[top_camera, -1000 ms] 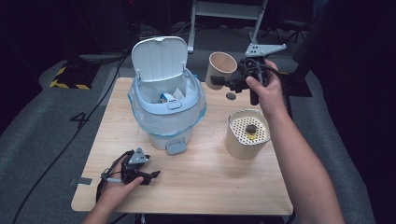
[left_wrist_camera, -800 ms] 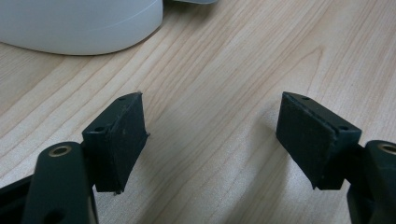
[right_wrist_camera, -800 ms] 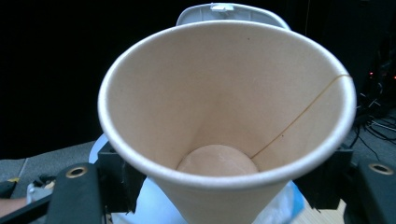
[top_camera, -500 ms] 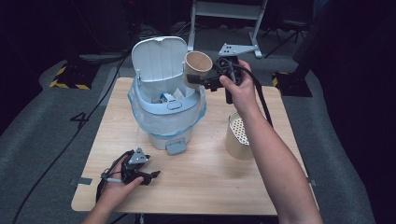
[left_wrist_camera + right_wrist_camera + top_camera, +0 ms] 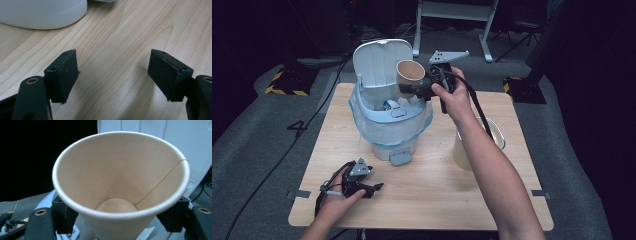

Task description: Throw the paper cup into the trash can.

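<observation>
- the right gripper (image 5: 416, 89) is gripping a paper cup (image 5: 410, 76) by its lower body, jaws closed snugly on it; the cup is empty inside.
- the cup is hanging over the open bin (image 5: 391, 117) at about 12 o'clock on the worktop (image 5: 447, 200), in front of the raised lid (image 5: 379, 62).
- the pick-up looks done; the drop into the bin is yet to come.
- the left gripper (image 5: 373, 189) is resting at 7 o'clock, jaws wide apart and holding nothing.
- a second, tan container (image 5: 497, 134) is sitting at 3 o'clock, not yet dealt with.

Wooden table (image 5: 422, 200) on grey carpet (image 5: 257, 165); behind it, a white metal stand (image 5: 452, 10); yellow-black hazard tape (image 5: 287, 85) left of it (surroundings dark).
</observation>
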Tool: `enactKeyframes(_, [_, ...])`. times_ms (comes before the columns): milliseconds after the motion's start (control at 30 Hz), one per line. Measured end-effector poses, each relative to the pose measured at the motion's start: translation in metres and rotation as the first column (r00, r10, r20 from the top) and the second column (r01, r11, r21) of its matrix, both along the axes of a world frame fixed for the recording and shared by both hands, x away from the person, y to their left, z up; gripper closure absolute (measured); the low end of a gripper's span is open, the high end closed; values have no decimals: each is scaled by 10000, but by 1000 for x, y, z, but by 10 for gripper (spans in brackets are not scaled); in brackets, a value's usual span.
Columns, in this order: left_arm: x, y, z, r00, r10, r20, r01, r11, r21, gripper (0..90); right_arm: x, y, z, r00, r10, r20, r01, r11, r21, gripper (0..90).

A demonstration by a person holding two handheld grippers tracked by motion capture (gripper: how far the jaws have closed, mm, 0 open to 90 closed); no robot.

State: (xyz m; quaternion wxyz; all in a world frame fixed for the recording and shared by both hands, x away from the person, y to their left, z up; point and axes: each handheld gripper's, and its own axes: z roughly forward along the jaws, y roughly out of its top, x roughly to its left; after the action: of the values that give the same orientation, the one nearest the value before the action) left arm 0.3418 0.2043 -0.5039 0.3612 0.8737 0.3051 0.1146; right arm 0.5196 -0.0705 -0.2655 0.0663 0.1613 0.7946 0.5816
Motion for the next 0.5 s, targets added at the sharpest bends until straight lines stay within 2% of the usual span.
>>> enactKeyframes(167, [0, 0, 0, 10000, -2, -2, 2, 10000, 7, 244, 2, 5, -5, 9997, -225, 34, 226, 9992, -334, 283])
enactKeyframes(367, [0, 0, 0, 10000, 1, 1, -1, 10000, 7, 244, 1, 10, -9, 9998, -194, 77, 200, 9968, -769, 279])
enactKeyframes(400, [0, 0, 0, 10000, 4, 4, -4, 10000, 5, 244, 1, 11, -10, 9998, -170, 86, 176, 9967, -791, 249])
enactKeyframes(467, [0, 0, 0, 10000, 4, 2, -4, 10000, 4, 244, 0, 13, -11, 9985, -453, 299, 475, 9959, -773, 137])
enactKeyframes(500, [0, 0, 0, 10000, 5, 5, -5, 10000, 2, 244, -2, 15, -12, 9972, -613, 424, 642, 9956, -690, 163])
